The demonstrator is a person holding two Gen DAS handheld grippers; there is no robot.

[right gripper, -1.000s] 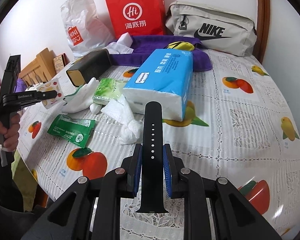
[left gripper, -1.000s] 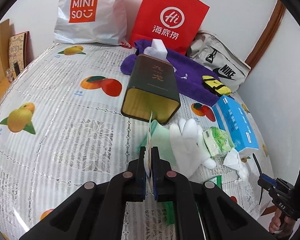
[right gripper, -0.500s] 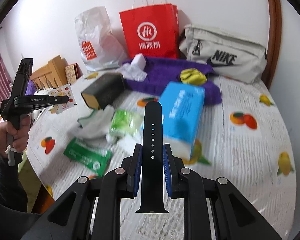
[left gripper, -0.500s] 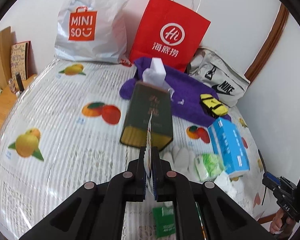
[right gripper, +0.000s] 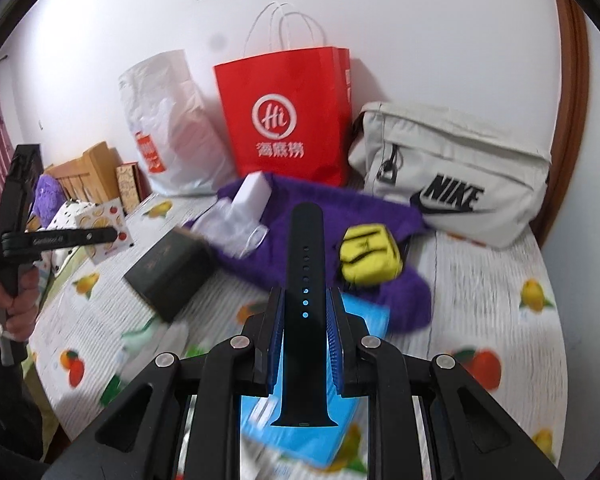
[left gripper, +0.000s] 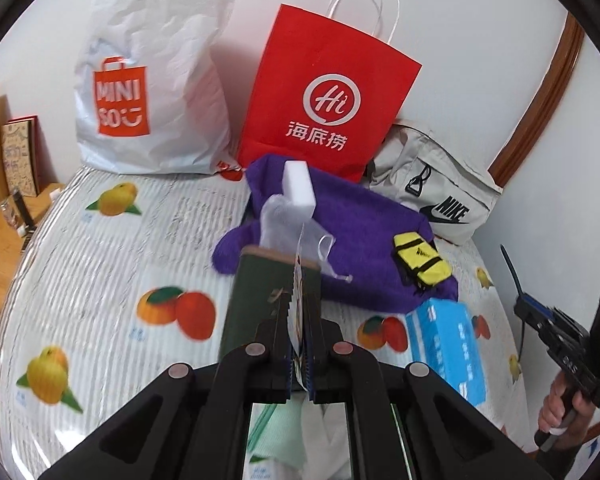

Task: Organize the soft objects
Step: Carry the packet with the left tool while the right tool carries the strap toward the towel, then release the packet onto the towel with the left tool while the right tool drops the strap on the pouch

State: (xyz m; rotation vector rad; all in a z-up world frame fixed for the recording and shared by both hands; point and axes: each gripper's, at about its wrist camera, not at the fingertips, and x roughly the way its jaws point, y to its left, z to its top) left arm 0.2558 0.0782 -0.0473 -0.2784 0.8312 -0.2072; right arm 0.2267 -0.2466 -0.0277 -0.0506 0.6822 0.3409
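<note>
Right gripper (right gripper: 304,316) is clamping the black strap (right gripper: 305,280); left gripper (left gripper: 298,344) is pinching a thin card (left gripper: 299,300). You are carrying both. Next, pick a drop spot, perhaps the red bag (right gripper: 288,116) at 12 o'clock.

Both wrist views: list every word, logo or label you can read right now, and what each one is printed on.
"MINISO": white plastic bag.
"Hi" in a ring, over "海底捞": red paper bag.
"NIKE" with swoosh: grey pouch bag.
Gold characters on the dark green box: too blurred.
White print on the blue tissue pack: too blurred.
White lettering on the left gripper's body: too small.
</note>
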